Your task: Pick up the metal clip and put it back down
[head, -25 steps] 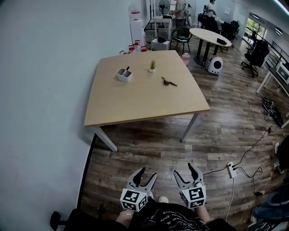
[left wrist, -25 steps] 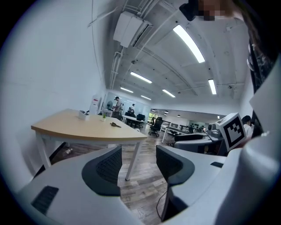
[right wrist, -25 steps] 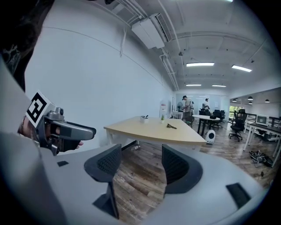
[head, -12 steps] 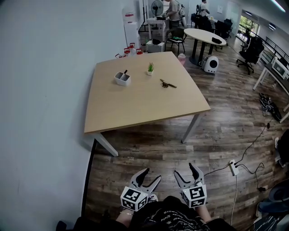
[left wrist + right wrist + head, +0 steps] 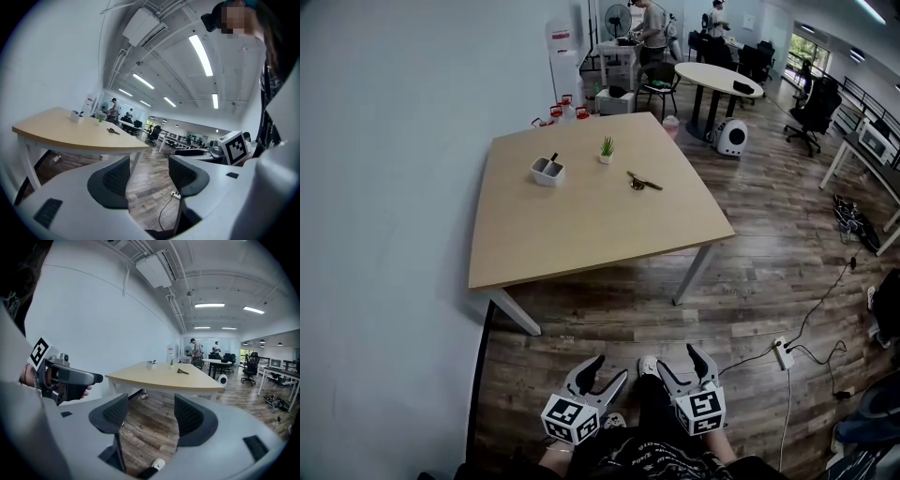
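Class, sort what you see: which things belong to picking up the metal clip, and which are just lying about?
For the job: metal clip; wooden table it lies on; left hand-held gripper and right hand-held gripper, jaws just opened wider, nothing between them.
Lying about: white holder; small potted plant; power strip on the floor.

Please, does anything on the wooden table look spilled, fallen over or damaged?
Nothing stands out. On the table, the white holder and the small potted plant stand upright, and the metal clip lies flat, apart from them. No spill or damage shows, though the things are small in view.
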